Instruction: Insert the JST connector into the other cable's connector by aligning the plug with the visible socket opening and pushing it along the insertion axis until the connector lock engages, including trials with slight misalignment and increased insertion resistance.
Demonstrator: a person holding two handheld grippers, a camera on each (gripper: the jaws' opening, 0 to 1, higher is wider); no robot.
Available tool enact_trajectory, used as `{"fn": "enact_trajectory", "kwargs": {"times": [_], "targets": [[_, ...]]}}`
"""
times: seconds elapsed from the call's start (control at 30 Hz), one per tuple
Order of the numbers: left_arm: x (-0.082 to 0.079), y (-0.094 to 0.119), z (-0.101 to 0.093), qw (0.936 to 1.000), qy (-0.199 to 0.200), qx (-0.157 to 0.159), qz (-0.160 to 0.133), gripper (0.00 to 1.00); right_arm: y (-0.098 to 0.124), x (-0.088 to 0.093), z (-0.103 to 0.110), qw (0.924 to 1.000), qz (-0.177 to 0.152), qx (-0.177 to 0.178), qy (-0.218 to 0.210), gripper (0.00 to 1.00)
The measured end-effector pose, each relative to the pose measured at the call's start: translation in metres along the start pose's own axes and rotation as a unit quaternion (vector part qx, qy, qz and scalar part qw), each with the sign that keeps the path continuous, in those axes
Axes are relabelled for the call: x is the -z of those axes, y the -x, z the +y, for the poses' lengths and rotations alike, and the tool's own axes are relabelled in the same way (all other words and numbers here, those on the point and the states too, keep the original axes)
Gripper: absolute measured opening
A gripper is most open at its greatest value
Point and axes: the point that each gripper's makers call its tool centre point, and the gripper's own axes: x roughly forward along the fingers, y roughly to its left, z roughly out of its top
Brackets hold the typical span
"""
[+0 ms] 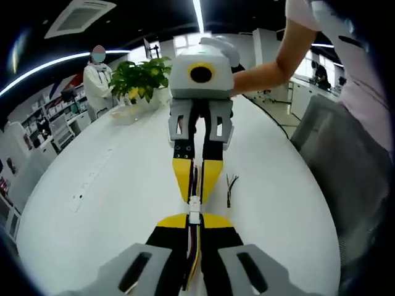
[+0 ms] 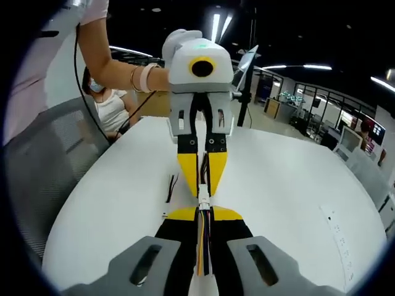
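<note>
While both tools face each other tip to tip over the white table (image 1: 111,179), we see the left gripper (image 1: 195,223) clamped on its cable w/ a white JST connector (image 1: 194,209) at the tips. The right gripper (image 2: 203,217) is likewise pinched on its own cable, w/ its connector (image 2: 203,200) at the jaw ends. The two connectors meet between the yellow jaws; lock state we can't tell. Just right of them in left gripper view lies a spare wire bundle (image 1: 230,187). Far left stands a potted plant (image 1: 143,79).
</note>
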Motion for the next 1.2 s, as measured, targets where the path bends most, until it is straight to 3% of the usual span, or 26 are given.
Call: {"fn": "enact_trajectory", "kwargs": {"times": [0.47, 0.83, 1.2], "targets": [[0.026, -0.021, 0.007, 0.9999, 0.003, -0.003, 0.014, 0.0, -0.017, 0.03, -0.008, 0.9995, 0.022, 0.001, -0.022, 0.02], [0.041, -0.03, 0.0, 0.9993, 0.034, 0.003, 0.016, 0.0, -0.027, 0.044, -0.001, 0.9988, 0.034, -0.008, -0.033, 0.02], [0.049, -0.035, -0.004, 0.999, 0.038, 0.008, 0.021, 0.0, -0.032, 0.05, 0.002, 0.9983, 0.038, -0.009, -0.043, 0.03]]}}
